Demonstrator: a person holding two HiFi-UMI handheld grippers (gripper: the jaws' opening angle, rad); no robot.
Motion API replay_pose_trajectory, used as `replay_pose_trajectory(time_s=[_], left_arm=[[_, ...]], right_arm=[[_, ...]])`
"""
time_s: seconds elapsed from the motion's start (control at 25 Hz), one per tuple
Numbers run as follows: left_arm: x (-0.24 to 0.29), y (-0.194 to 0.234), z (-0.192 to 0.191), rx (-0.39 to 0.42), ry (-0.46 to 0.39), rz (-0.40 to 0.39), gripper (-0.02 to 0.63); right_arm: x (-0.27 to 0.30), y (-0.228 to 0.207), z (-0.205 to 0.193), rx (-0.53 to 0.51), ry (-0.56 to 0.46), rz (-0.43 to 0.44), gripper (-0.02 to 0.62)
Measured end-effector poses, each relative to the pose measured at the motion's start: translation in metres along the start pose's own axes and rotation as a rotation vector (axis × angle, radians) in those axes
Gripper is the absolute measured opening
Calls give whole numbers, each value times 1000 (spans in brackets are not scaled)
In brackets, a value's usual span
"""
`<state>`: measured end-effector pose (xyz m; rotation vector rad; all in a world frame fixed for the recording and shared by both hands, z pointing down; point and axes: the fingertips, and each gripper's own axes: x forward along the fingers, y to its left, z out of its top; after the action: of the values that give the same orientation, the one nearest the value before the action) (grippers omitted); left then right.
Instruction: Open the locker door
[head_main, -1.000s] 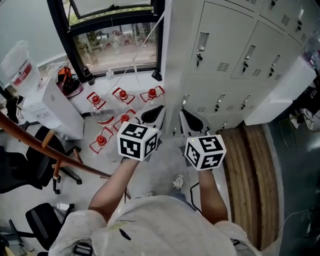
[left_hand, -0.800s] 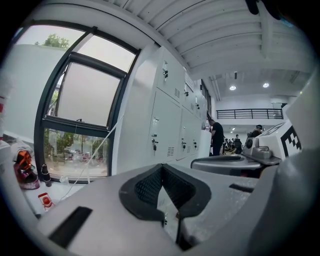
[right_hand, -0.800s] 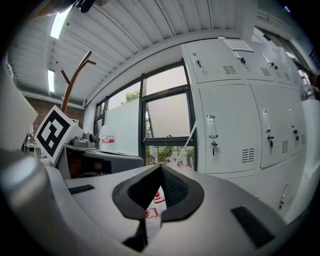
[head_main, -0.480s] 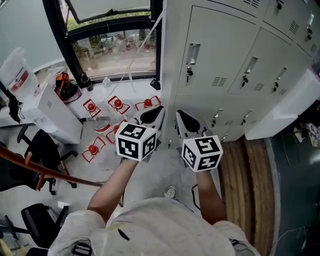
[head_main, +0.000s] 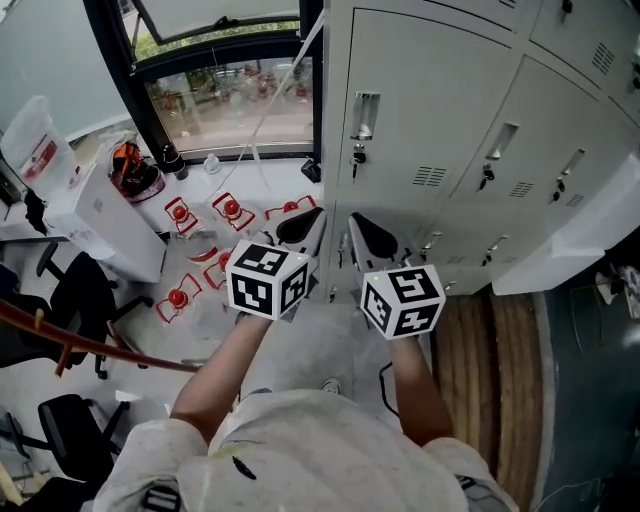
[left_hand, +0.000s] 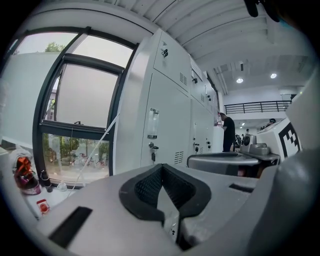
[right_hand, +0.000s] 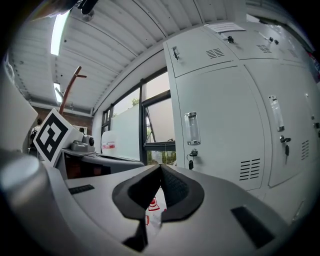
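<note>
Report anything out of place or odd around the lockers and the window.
Small red-framed items lie scattered at mixed angles on the floor below the window, not lined up. A white cord slants loosely across that window. The locker doors look shut and undamaged.

You get bright, even daylight from window (head_main: 235, 100) at upper left. Lockers (head_main: 430, 120) evenly lit, shadows soft. Your gripper views bend hard at edges, corners black. Ceiling strip light (right_hand: 60, 31) glares. Near foreground soft, slightly out of focus.
</note>
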<state>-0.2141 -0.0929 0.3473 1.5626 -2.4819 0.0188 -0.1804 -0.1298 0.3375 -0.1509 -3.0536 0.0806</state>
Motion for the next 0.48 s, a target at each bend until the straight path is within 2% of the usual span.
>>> replay_pose_trajectory(time_s=[0.28,0.48], left_arm=[[20,-1,2,-1,7,15,6],[30,9,7,-11,-9,2,6]], right_arm=[[10,-17,5,-6,-12,46,3],[21,-27,10,-3,-25,27,3]])
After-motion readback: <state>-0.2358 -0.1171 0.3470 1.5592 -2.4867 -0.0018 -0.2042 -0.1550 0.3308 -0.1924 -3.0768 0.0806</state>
